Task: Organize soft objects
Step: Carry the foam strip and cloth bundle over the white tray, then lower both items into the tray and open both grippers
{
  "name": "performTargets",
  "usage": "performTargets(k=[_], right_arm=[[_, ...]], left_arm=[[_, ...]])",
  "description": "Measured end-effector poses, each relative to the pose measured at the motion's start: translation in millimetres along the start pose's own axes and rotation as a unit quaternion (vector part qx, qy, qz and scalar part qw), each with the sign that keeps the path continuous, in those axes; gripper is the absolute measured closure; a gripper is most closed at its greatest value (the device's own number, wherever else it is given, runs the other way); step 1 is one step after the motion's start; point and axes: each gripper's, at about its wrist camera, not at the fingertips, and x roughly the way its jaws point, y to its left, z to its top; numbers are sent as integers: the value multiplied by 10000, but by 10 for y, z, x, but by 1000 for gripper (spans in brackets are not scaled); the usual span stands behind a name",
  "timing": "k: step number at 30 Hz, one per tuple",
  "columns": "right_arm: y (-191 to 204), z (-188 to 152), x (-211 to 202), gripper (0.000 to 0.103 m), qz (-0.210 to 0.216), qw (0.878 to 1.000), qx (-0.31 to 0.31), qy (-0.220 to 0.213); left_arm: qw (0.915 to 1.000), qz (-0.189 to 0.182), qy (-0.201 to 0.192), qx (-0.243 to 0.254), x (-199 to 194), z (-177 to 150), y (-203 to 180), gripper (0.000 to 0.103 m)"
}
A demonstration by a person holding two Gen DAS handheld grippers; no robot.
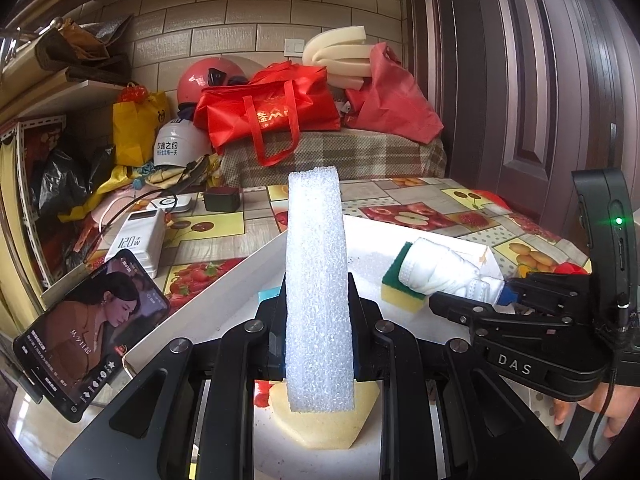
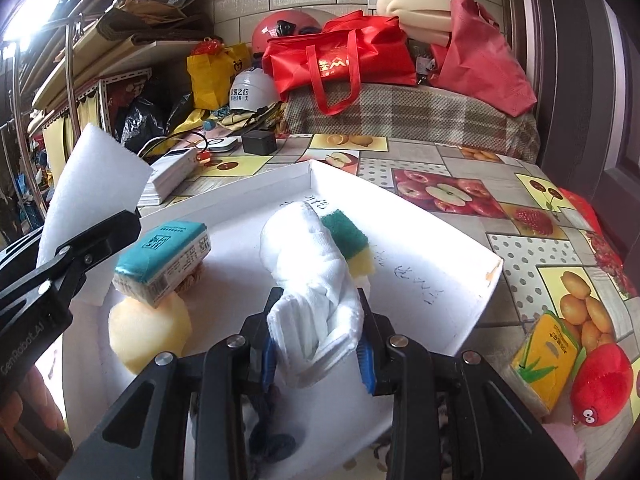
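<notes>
While the left gripper (image 1: 320, 332) clamps a tall white foam strip (image 1: 316, 280) upright at the centre of the left wrist view, the strip's lower end stands in front of a pale yellow sponge (image 1: 320, 424) at the bottom of the frame. At right in that view, the right gripper (image 1: 480, 300) is closed on a rolled white cloth (image 1: 444, 272), which touches a yellow-and-green scouring sponge (image 1: 400, 284) inside the white tray (image 1: 224, 292). A phone (image 1: 92, 332) showing a video leans at lower left, with a white power bank (image 1: 136, 240) beyond it.

From the right wrist view, the cloth (image 2: 316, 280) sits pinched between the right gripper's (image 2: 320, 348) blue-padded fingers (image 2: 366, 364) in the lower centre, over the tray (image 2: 440, 280). A teal-wrapped packet (image 2: 164, 260) rests on the yellow sponge (image 2: 148, 336) at centre left. Outside the tray at lower right, a yellow tissue pack (image 2: 548, 360) and a red plush toy (image 2: 604, 384) lie on the fruit-patterned tablecloth (image 2: 520, 216).
</notes>
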Motion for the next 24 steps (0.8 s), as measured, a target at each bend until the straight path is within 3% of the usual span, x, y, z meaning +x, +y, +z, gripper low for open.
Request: performTargets(k=[7, 17, 19, 21, 24], right_arm=[[60, 33, 16, 71, -39, 9999, -109, -107], [170, 43, -68, 69, -148, 9982, -415, -416], [173, 44, -79, 69, -152, 9979, -432, -458], [183, 36, -97, 66, -166, 9976, -444, -501], [171, 33, -118, 53, -267, 9973, -391, -564]], left_arm=[[9998, 16, 171, -53, 81, 13, 23, 83], [9999, 51, 116, 106, 71, 14, -31, 82], [9999, 65, 104, 119, 68, 15, -37, 74], [9998, 114, 65, 158, 50, 9, -55, 44], [9996, 245, -15, 122, 27, 7, -41, 31]])
